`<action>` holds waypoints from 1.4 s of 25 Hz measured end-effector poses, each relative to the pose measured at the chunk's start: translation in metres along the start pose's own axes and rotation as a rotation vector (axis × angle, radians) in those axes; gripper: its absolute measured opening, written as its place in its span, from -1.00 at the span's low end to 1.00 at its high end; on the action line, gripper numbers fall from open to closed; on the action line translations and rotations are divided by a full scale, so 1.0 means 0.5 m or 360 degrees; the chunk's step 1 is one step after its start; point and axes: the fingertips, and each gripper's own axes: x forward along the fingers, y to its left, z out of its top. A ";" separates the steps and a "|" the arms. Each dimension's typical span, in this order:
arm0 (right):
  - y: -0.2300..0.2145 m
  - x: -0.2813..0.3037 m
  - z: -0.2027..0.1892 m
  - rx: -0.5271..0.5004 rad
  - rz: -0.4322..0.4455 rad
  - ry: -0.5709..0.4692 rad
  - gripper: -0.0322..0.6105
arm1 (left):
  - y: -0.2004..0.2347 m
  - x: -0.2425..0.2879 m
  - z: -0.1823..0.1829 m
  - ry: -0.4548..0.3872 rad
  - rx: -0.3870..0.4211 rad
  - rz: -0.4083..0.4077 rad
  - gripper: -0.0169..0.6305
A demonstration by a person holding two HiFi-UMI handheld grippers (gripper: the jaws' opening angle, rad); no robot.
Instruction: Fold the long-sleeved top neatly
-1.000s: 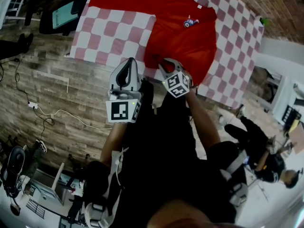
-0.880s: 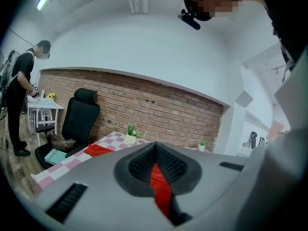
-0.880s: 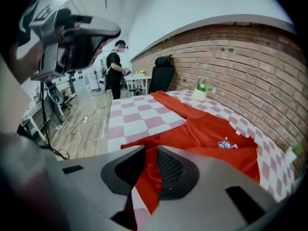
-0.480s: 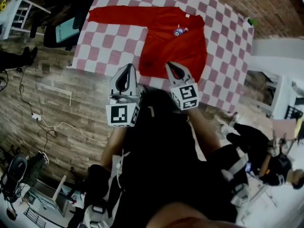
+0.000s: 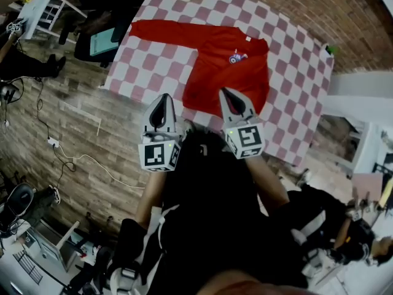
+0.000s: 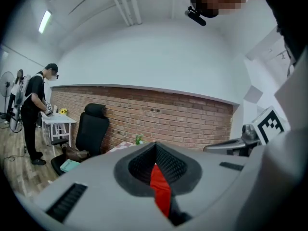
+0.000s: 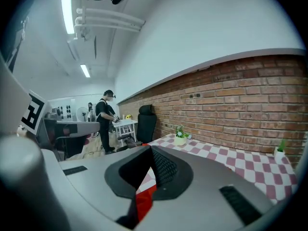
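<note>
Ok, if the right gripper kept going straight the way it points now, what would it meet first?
Probably the red top: the right gripper, jaws shut and empty, points slightly down over its near hem, with the checked tablecloth beyond. Depth is unclear, so it might clear the top and land on the cloth.

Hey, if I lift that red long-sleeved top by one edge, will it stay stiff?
Likely floppy: the red long-sleeved top lies flat with one sleeve trailing sideways, so it would drape. Pushed, it would probably bunch on the checked tablecloth.

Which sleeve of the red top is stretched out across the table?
The sleeve on the person's left, running out toward the table edge; the other doesn't stick out from the top.
</note>
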 end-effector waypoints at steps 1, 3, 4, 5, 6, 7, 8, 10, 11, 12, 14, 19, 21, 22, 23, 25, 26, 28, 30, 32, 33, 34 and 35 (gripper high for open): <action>-0.003 0.000 0.009 0.0007 0.0007 -0.0010 -0.88 | 0.000 -0.001 0.005 -0.0006 -0.0002 0.0025 -0.95; -0.006 0.003 0.023 0.0041 0.0028 -0.0030 -0.88 | 0.000 0.001 0.014 -0.0016 0.0007 0.0064 -0.95; -0.006 0.006 0.032 0.0062 0.0043 -0.0042 -0.88 | 0.000 0.004 0.019 -0.0024 0.0018 0.0079 -0.95; -0.005 0.008 0.041 0.0078 0.0060 -0.0056 -0.88 | 0.001 0.008 0.023 -0.0032 0.0027 0.0092 -0.95; -0.004 0.011 0.051 0.0088 0.0078 -0.0071 -0.88 | 0.003 0.013 0.026 -0.0039 0.0030 0.0105 -0.95; -0.001 0.013 0.061 0.0094 0.0096 -0.0084 -0.88 | 0.006 0.017 0.029 -0.0043 0.0025 0.0118 -0.95; 0.004 0.017 0.069 0.0099 0.0111 -0.0092 -0.88 | 0.012 0.022 0.032 -0.0048 0.0018 0.0131 -0.95; 0.014 0.032 0.084 0.0109 0.0135 -0.0097 -0.88 | 0.031 0.033 0.038 -0.0056 0.0011 0.0152 -0.95; 0.017 0.044 0.092 0.0111 0.0143 -0.0098 -0.88 | 0.044 0.043 0.041 -0.0059 0.0013 0.0160 -0.95; 0.019 0.058 0.100 0.0109 0.0147 -0.0102 -0.88 | 0.060 0.054 0.044 -0.0059 0.0017 0.0164 -0.95; 0.025 0.090 0.118 0.0098 0.0143 -0.0113 -0.88 | 0.097 0.078 0.044 -0.0056 0.0031 0.0162 -0.95; 0.046 0.187 0.159 0.0088 0.0077 -0.0139 -0.88 | 0.220 0.140 0.052 -0.0017 0.0034 0.0135 -0.95; 0.054 0.233 0.170 0.0054 0.0045 -0.0152 -0.88 | 0.271 0.169 0.061 0.0000 0.0029 0.0119 -0.95; 0.062 0.254 0.176 0.0063 0.0034 -0.0142 -0.88 | 0.296 0.184 0.065 0.0008 0.0033 0.0104 -0.95; 0.070 0.275 0.182 0.0083 0.0023 -0.0127 -0.88 | 0.319 0.200 0.068 0.0015 0.0038 0.0091 -0.95; 0.081 0.315 0.197 0.0092 -0.0009 -0.0118 -0.88 | 0.368 0.230 0.076 0.0029 0.0042 0.0075 -0.95; 0.083 0.334 0.206 0.0084 -0.0029 -0.0120 -0.88 | 0.391 0.245 0.079 0.0035 0.0038 0.0071 -0.95; 0.085 0.369 0.217 0.0064 -0.0064 -0.0121 -0.88 | 0.433 0.272 0.081 0.0052 0.0025 0.0067 -0.95; 0.091 0.402 0.226 0.0061 -0.0085 -0.0115 -0.88 | 0.470 0.298 0.075 0.0072 0.0014 0.0066 -0.95; 0.097 0.434 0.232 0.0062 -0.0097 -0.0106 -0.88 | 0.503 0.324 0.065 0.0100 0.0007 0.0066 -0.95; 0.099 0.448 0.234 0.0063 -0.0103 -0.0101 -0.88 | 0.518 0.337 0.057 0.0119 0.0003 0.0067 -0.95; 0.102 0.462 0.236 0.0064 -0.0110 -0.0094 -0.88 | 0.533 0.349 0.049 0.0139 -0.0003 0.0067 -0.95; 0.104 0.475 0.236 0.0065 -0.0117 -0.0083 -0.88 | 0.547 0.361 0.039 0.0160 -0.0009 0.0068 -0.95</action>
